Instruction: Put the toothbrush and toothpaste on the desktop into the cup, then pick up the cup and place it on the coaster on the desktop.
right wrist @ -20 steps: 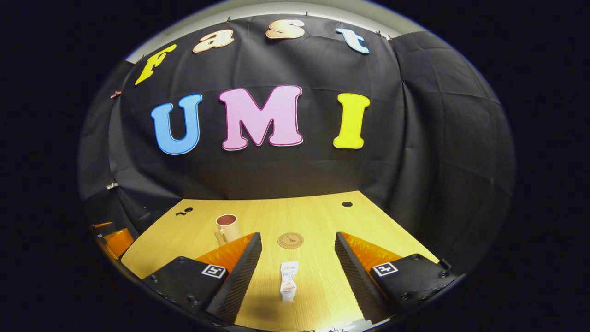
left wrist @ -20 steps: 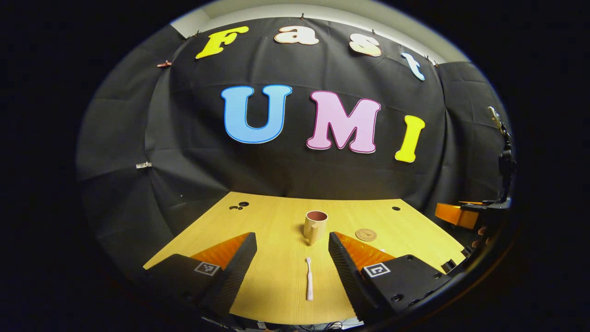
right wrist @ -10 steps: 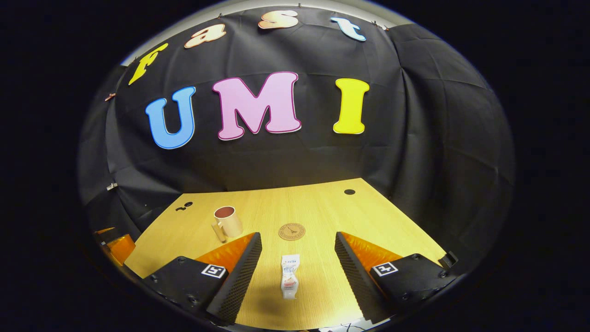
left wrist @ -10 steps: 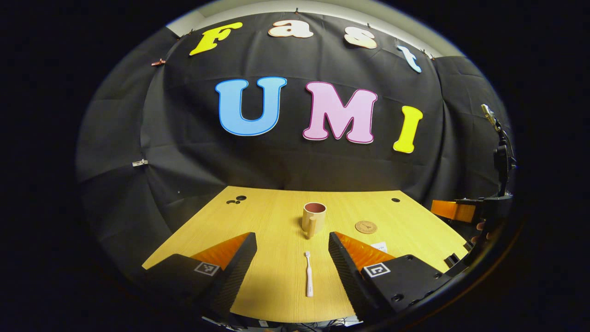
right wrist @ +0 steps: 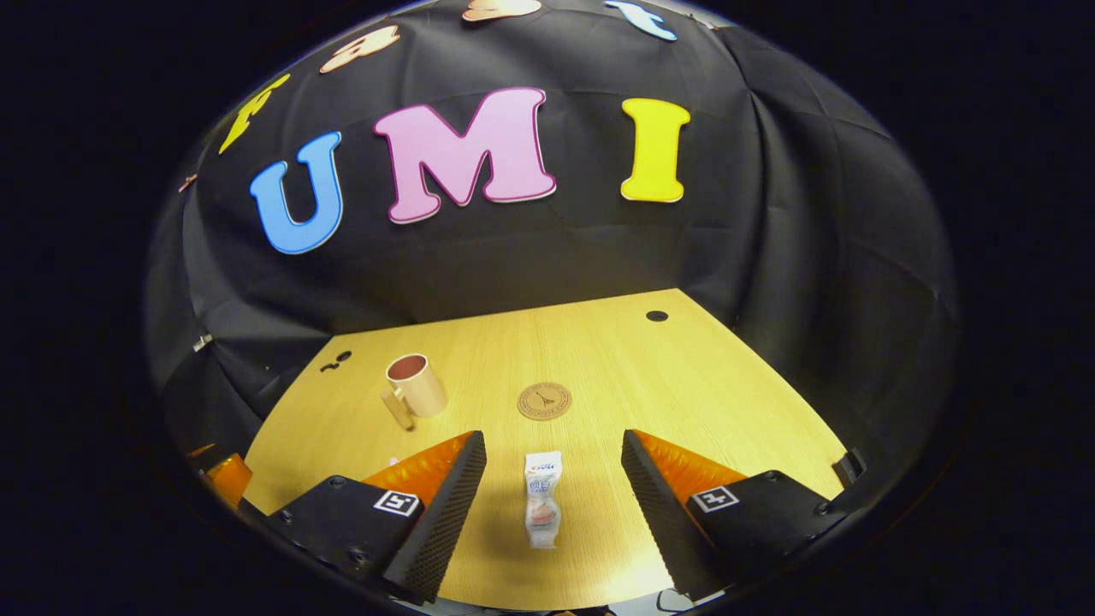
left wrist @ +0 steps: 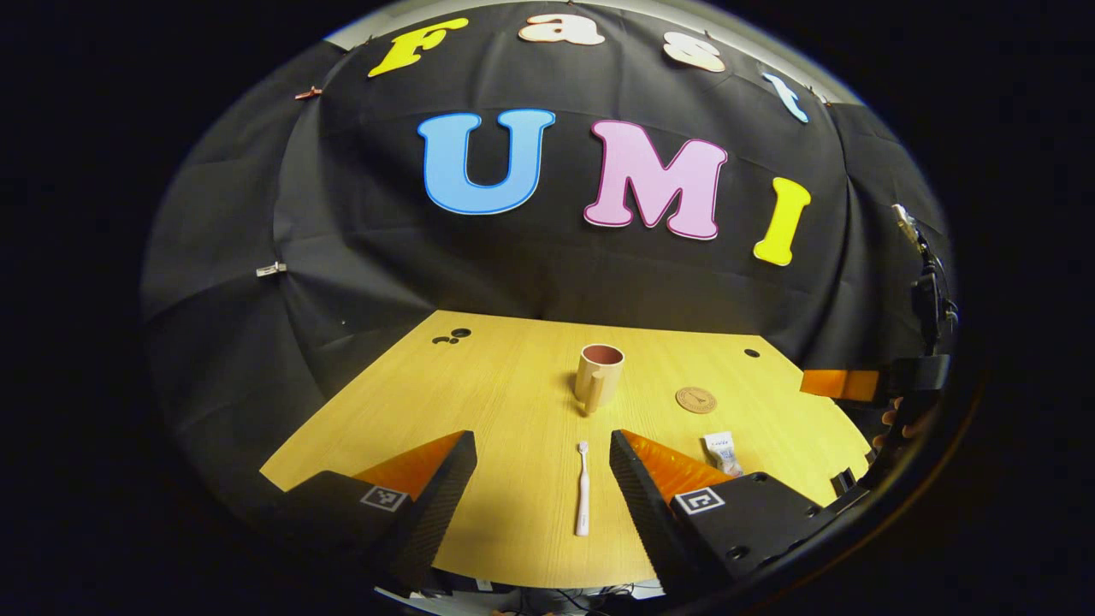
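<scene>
A white toothbrush (left wrist: pixel 583 489) lies flat on the wooden desk, lengthwise between the fingers of my open left gripper (left wrist: pixel 542 496), which hovers above it. Beyond it stands a beige cup (left wrist: pixel 598 376) with its handle toward me, and a round brown coaster (left wrist: pixel 695 399) lies to its right. The toothpaste tube (right wrist: pixel 543 499) lies lengthwise between the fingers of my open right gripper (right wrist: pixel 553 505). In the right gripper view the cup (right wrist: pixel 414 388) stands at the left and the coaster (right wrist: pixel 544 400) straight ahead. The toothpaste (left wrist: pixel 723 452) also appears in the left gripper view.
The wooden desk (left wrist: pixel 505 402) has small round holes near its far corners (left wrist: pixel 451 336) (right wrist: pixel 656 316). Black cloth walls close in the back and sides. The other gripper and a hand (left wrist: pixel 890 393) show at the right edge of the left gripper view.
Both grippers have tilted downward and edged forward over the desk, so the toothbrush and the toothpaste sit higher between their fingers. The objects on the desk have not moved.
</scene>
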Demonstrator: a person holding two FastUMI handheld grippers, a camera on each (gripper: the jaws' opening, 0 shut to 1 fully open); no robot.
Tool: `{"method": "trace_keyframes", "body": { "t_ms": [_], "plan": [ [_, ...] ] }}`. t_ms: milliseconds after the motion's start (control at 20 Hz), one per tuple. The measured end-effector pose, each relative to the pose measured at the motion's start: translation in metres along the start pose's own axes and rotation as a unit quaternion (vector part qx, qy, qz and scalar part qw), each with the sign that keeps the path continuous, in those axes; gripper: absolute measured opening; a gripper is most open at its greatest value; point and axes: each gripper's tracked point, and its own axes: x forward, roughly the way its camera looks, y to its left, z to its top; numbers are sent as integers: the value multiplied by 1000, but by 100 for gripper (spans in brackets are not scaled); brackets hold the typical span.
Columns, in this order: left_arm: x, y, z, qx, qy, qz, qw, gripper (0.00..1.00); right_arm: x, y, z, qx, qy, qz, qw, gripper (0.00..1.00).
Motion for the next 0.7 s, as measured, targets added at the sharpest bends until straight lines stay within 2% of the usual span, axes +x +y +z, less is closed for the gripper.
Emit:
{"method": "trace_keyframes", "body": {
  "t_ms": [400,700],
  "plan": [
    [5,10,-34,0,48,32,998,98,51,3,-59,-35,102,8,994,98],
    [3,29,-58,-18,82,86,993,98,86,0,-111,-43,177,4,983,99]
  ]
}}
